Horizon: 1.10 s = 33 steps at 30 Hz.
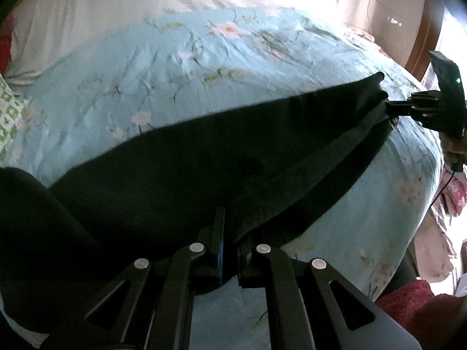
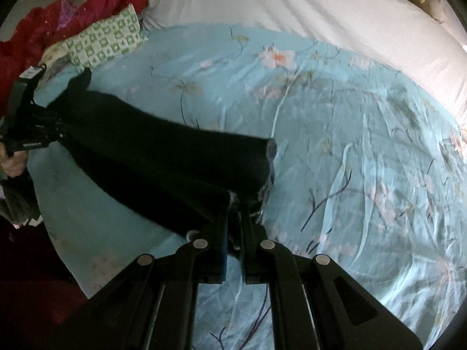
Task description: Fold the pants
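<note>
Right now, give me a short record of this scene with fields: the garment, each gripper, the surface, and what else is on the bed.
garment: black pants, stretched between the two grippers, partly lying on the bed
left gripper: shut on the pants
right gripper: shut on the pants at the other end
surface: light blue floral bedsheet
also on bed: white quilt beyond the sheet, green and white checked pillow, red cloth behind the pillow
fold state: pants not yet laid flat

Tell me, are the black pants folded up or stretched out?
Stretched out: the pants hang in one long band between the left gripper and right gripper, over the bed.
</note>
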Available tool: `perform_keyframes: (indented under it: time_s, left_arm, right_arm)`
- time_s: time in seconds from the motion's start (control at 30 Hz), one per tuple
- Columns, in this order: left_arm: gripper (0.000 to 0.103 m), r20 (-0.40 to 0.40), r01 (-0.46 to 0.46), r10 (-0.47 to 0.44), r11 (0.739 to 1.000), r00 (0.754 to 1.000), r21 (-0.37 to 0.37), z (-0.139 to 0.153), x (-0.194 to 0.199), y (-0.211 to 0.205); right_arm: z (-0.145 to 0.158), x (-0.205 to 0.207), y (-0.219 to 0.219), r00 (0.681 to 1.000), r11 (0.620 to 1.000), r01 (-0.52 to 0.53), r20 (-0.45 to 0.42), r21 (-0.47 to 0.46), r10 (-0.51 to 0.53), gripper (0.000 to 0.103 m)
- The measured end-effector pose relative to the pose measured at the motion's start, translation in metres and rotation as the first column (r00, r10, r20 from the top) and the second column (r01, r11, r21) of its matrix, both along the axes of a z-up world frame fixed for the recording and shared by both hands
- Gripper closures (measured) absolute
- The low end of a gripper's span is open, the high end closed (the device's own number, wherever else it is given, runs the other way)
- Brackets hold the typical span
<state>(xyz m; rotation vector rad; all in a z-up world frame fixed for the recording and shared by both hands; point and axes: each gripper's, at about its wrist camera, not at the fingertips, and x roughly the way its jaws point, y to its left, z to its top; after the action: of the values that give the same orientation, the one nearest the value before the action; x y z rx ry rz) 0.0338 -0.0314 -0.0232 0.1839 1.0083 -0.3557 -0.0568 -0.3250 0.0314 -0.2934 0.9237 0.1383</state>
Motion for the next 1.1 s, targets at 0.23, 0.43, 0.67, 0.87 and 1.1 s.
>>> perform_keyframes:
  time_s: [0.23,0.43,0.67,0.87,1.1]
  left_arm:
    - [0.081,-0.021,-0.009,0.008,0.998,1.0,-0.055,0.009,-0.011,0.01]
    - [0.053,-0.038,-0.095,0.091,0.987,0.995,-0.127,0.023,-0.022,0.035]
    - [0.046,-0.049,-0.27,0.266,0.953,0.963,-0.136,0.035,-0.015,0.083]
    - [0.04,-0.104,-0.443,0.433,0.889,0.895,-0.112,0.048,0.012,0.137]
    - [0.031,-0.166,-0.602,0.587,0.796,0.792,-0.059,0.073,0.063,0.189]
  right_arm:
    - [0.007,-0.008,0.004,0.997,0.997,0.078,-0.026,-0.012,-0.079,0.066]
    - [0.031,-0.024,0.024,0.994,0.995,0.061,0.084,0.074,-0.067,0.053]
    - [0.029,-0.006,0.061,0.992,0.978,-0.009,0.124,0.208,-0.017,0.052]
    - [0.004,0.027,0.11,0.995,0.95,-0.081,0.088,0.3,0.057,0.052]
    - [-0.016,0.058,0.179,0.978,0.911,-0.205,0.048,0.358,0.202,0.052]
